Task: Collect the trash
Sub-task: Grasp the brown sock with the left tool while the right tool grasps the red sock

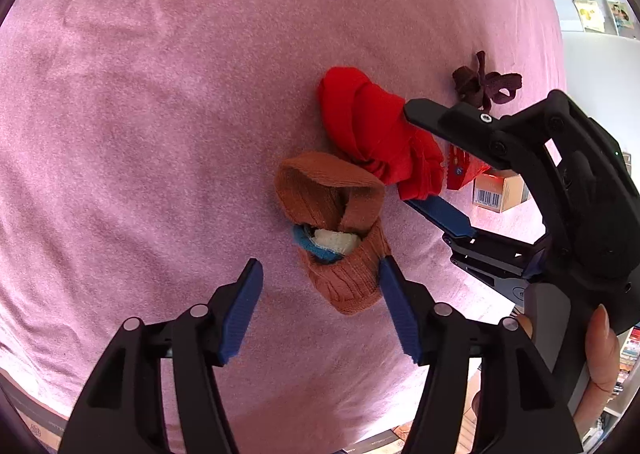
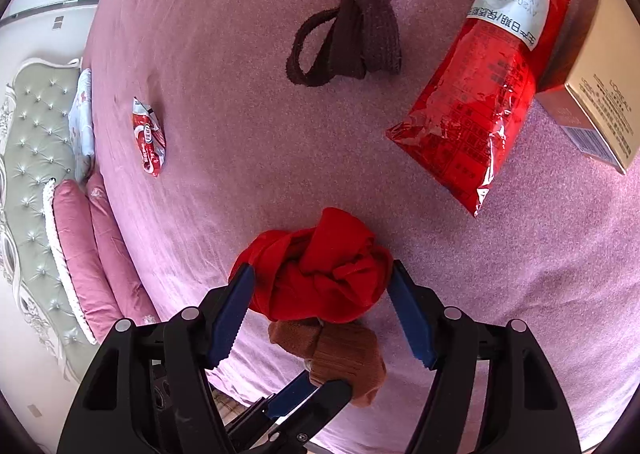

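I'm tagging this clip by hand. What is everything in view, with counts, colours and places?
Bedspread: one, pink, under everything.
Red sock: one, bunched, between the right gripper's fingers.
Brown sock: one, rolled, next to the red sock.
Dark sock: one, maroon, knotted, far side.
Large packet: one, red, beside the box.
Small packet: one, red and white, toward the headboard.
Box: one, gold, right edge.
Headboard: one, grey, tufted, left.
Pillows: pink, by the headboard.
Left gripper: black, blue pads, open.
Right gripper: same, open.
Hand: one, holding the right gripper.
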`<state>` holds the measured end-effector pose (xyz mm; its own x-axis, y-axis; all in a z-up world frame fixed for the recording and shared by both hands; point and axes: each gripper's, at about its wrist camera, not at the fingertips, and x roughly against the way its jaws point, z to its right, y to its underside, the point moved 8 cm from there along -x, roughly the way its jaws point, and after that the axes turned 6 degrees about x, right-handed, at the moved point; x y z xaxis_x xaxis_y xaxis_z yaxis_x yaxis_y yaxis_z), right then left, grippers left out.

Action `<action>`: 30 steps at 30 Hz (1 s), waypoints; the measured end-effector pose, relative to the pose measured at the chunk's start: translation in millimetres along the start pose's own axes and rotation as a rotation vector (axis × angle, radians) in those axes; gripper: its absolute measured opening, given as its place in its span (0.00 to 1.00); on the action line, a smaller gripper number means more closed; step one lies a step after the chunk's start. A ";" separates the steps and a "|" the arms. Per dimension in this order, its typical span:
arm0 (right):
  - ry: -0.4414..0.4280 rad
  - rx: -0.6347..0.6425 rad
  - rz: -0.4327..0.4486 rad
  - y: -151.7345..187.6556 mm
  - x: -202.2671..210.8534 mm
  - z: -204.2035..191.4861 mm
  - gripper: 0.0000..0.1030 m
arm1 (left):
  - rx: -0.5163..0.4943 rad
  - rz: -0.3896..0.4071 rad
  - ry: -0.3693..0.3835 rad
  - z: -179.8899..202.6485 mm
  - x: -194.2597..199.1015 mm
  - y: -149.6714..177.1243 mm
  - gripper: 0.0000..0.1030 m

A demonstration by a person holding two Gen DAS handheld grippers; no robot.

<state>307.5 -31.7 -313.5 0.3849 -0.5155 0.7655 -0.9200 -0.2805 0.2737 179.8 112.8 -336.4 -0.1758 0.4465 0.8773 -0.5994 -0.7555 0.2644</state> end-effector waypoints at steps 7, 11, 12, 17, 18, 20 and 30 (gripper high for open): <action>-0.038 0.031 -0.035 -2.6 -7.9 -10.4 0.38 | -0.032 -0.003 -0.039 13.2 -21.1 -5.3 0.67; -0.053 0.070 -0.040 -3.7 -5.6 -14.2 0.24 | -0.051 0.002 -0.068 14.9 -26.5 -3.8 0.71; -0.060 0.075 -0.045 -4.2 -4.8 -14.0 0.24 | -0.053 0.004 -0.066 16.2 -27.5 -3.9 0.73; -0.113 0.049 -0.058 -10.2 -1.1 -5.3 0.20 | -0.055 0.026 -0.046 25.1 -32.3 1.2 0.81; -0.120 0.047 -0.061 -11.1 -0.7 -4.5 0.20 | -0.057 0.026 -0.044 25.5 -32.0 3.4 0.81; -0.126 0.048 -0.063 -11.8 0.5 -4.0 0.20 | -0.066 0.027 -0.040 36.4 -39.6 6.3 0.79; -0.147 0.042 -0.063 -7.0 5.7 -3.1 0.19 | -0.001 0.038 -0.021 21.8 -30.9 19.0 0.32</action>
<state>315.9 -30.2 -309.3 0.4508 -0.6081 0.6534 -0.8912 -0.3481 0.2909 190.9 74.2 -349.7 -0.1821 0.4073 0.8949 -0.5937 -0.7710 0.2301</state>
